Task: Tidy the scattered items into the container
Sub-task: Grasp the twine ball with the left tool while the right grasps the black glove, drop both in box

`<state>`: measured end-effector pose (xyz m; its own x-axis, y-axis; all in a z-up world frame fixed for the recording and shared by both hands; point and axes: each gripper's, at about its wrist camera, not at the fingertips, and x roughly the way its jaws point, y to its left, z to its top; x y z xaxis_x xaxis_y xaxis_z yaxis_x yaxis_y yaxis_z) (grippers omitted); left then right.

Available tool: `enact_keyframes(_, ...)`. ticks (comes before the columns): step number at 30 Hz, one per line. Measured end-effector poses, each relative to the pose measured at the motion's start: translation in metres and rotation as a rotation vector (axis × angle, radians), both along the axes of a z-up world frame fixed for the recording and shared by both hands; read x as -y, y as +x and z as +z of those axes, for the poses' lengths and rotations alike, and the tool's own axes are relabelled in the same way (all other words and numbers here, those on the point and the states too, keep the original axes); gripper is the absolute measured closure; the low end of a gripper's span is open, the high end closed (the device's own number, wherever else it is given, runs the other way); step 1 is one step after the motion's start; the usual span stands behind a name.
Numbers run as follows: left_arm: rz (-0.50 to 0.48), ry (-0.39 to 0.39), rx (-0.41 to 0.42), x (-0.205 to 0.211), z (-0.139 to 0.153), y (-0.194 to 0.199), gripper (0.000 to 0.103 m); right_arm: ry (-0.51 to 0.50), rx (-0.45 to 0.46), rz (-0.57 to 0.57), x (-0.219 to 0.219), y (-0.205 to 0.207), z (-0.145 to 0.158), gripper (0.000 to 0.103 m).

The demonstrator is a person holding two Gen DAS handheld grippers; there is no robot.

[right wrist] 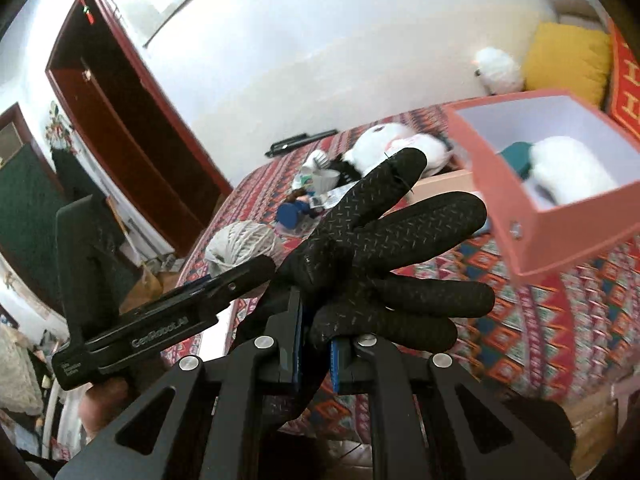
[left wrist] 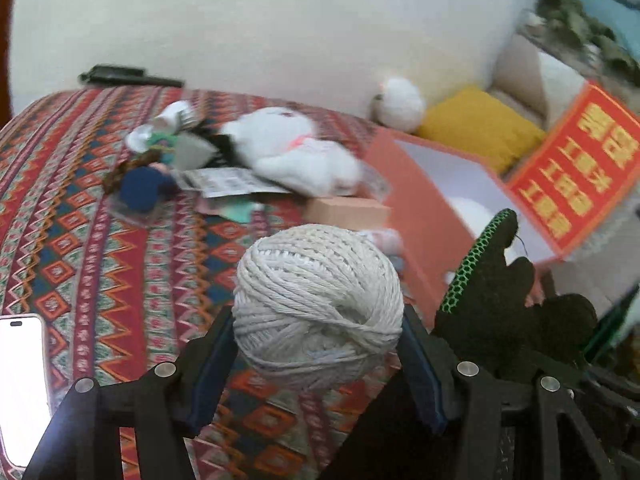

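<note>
- Ball of twine (left wrist: 318, 306): off-white cord wound into a round ball, held between the two fingers of the left gripper (left wrist: 318, 356), which press its flanks at the widest part. It hangs above the patterned cloth (left wrist: 80, 240), not resting on it. Judged light and firm-wound but yielding; the outer turns could slide or unwind, so a hold across the middle suits it better than one near the crown.
- Black glove (right wrist: 384, 260): knit with a raised grip pattern, pinched at the cuff end by the right gripper (right wrist: 314, 354), whose fingers are closed on the fabric. Its digits splay free in the air and point toward the box. Judged very light, limp and non-slip; it will droop and trail, so it needs to clear the rim before release.
- Pink box (right wrist: 512, 184): open-topped container with a white interior, just beside both held items, toward the right of the cloth. It already holds something white and fluffy and a teal item.
- White plush toy (left wrist: 296, 148): lies on the cloth beside the box wall; soft, bulky, easy to pinch anywhere.
- Small clutter (left wrist: 160, 160): a blue figure, papers, a white cup-like piece, blurred; details unclear.
- Small pink carton (left wrist: 348, 210): rigid, lies near the box.
- Phone (left wrist: 22, 384): at the left edge of the cloth, screen lit.
- Yellow cushion (left wrist: 480, 124): behind the box, against the wall.
</note>
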<state>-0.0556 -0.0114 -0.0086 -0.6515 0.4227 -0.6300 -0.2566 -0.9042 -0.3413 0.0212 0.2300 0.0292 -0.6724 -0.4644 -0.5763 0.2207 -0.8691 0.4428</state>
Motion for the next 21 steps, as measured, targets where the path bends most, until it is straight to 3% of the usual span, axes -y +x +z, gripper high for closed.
enact_keyframes(6,-0.105,-0.002,-0.042,-0.042,0.023,0.025,0.038,0.01,-0.039,-0.092,-0.044,0.043,0.023,0.093)
enact_keyframes(13,-0.218,-0.023,-0.09,-0.1,0.047,0.029,0.038,0.061,-0.114,-0.227,-0.096,0.07,0.049,0.092)
enact_keyframes(21,-0.337,-0.056,-0.175,-0.181,0.09,-0.001,0.037,0.138,-0.197,-0.389,-0.167,0.05,0.075,0.092)
